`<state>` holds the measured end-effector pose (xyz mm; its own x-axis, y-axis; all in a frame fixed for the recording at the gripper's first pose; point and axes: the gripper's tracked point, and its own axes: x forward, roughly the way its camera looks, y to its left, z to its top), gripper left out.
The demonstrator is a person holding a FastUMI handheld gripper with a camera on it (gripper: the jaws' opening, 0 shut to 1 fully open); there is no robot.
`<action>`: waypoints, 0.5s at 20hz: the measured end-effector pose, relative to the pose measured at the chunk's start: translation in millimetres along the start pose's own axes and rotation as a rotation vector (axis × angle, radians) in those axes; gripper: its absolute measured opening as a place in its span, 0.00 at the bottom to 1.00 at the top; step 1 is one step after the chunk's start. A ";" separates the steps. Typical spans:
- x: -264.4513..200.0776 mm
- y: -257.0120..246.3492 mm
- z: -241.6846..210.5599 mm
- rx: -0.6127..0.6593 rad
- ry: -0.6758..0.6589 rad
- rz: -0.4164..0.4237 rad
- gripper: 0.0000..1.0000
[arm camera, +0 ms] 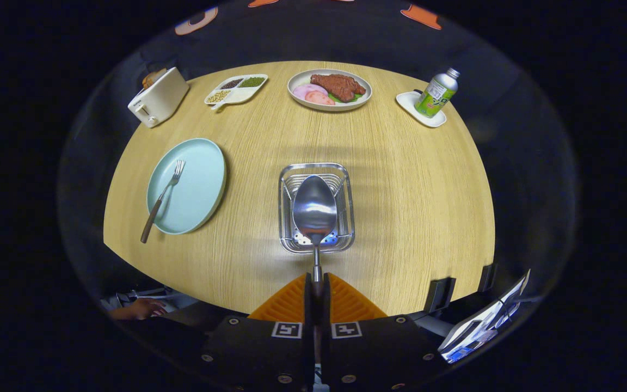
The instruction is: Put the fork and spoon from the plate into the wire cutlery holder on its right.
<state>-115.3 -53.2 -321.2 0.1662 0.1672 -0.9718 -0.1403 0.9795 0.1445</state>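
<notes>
My gripper [317,283] is shut on the handle of a metal spoon [314,208], both fingers pressed together around it. The spoon's bowl points forward and hangs above the square wire cutlery holder [287,220], which stands on the wooden table just beyond the fingers. To the left of the holder lies a pale blue plate [196,190]. On it rests a fork [162,199] with a brown handle; the tines point away from me and the handle sticks out over the plate's near rim.
At the table's far side stand a white toaster [158,97], a divided dish of beans [235,90], a plate of meat [329,89] and a green bottle [437,93] on a white coaster. A person's hand [138,309] shows below the table's near-left edge.
</notes>
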 end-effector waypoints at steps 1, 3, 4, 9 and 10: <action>4.1 -4.7 -1.2 -0.001 0.017 -0.006 0.05; 9.5 -9.7 1.7 -0.005 0.035 -0.004 0.05; 10.1 -9.8 5.1 -0.004 0.041 0.008 0.05; 3.8 -12.4 25.5 -0.014 0.014 0.006 0.12; 0.6 -12.4 30.8 -0.006 0.002 0.012 0.14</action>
<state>-83.4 -61.9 -317.9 0.1629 0.1786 -0.9704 -0.1483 0.9767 0.1549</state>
